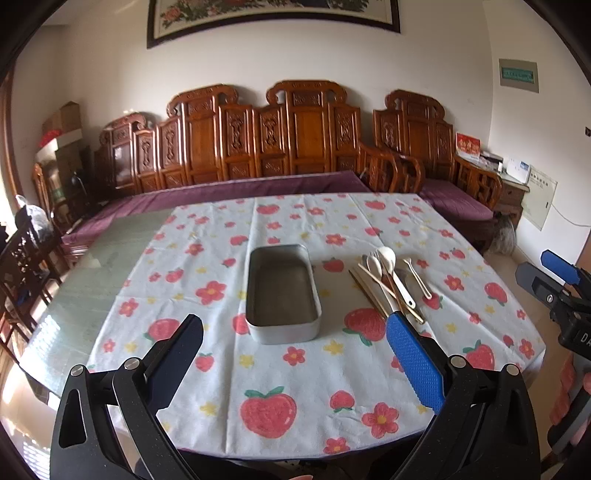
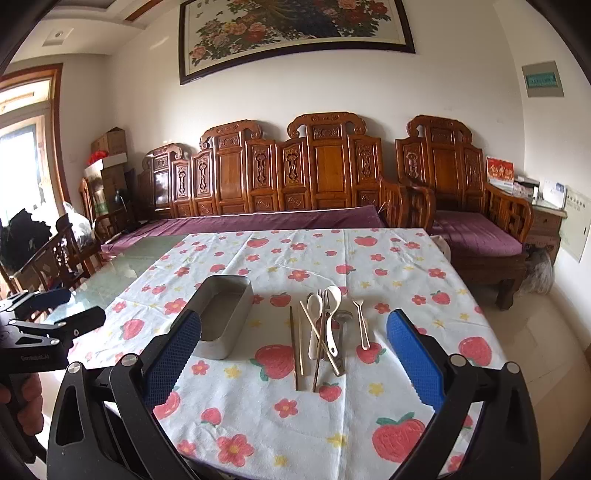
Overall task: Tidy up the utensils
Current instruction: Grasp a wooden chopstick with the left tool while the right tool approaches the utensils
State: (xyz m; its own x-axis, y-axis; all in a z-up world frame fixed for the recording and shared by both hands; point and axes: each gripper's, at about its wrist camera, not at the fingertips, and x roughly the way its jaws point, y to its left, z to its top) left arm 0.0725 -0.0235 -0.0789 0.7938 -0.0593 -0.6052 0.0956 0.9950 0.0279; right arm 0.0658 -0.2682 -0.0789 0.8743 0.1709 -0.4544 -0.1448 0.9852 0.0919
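a glass-topped table (image 2: 122, 266) carries a tablecloth (image 1: 295, 373) printed with strawberries and flowers; behind it runs a carved wooden bench (image 2: 280, 173) with a purple cushion, and a framed flower painting (image 2: 295, 33) hangs on the wall above. nothing lies on the cloth between either gripper and the things in front of it.

going left to right: the left gripper (image 1: 295, 341) hangs over the near edge of the cloth, fingers spread wide apart and holding nothing. straight ahead of it sits the metal tray (image 1: 282, 293), a rounded rectangle with its long axis running away from the camera, nothing inside. to the right of the tray, apart from it, the utensils (image 1: 389, 284) lie in a loose pile — chopsticks (image 2: 297, 347) on the left side, then two white spoons (image 2: 323, 317) and a fork (image 2: 322, 301) crossing one another, a metal ladle (image 2: 341, 321) partly under them, and one small spoon (image 2: 362, 325) lying by itself at the right. nearly all point lengthwise away from the viewer, bowls and tines at the far end, handles toward the near edge; one chopstick lies diagonally across the pile.

the right gripper (image 2: 293, 332) hovers before the pile — fingers wide apart, gripping nothing.
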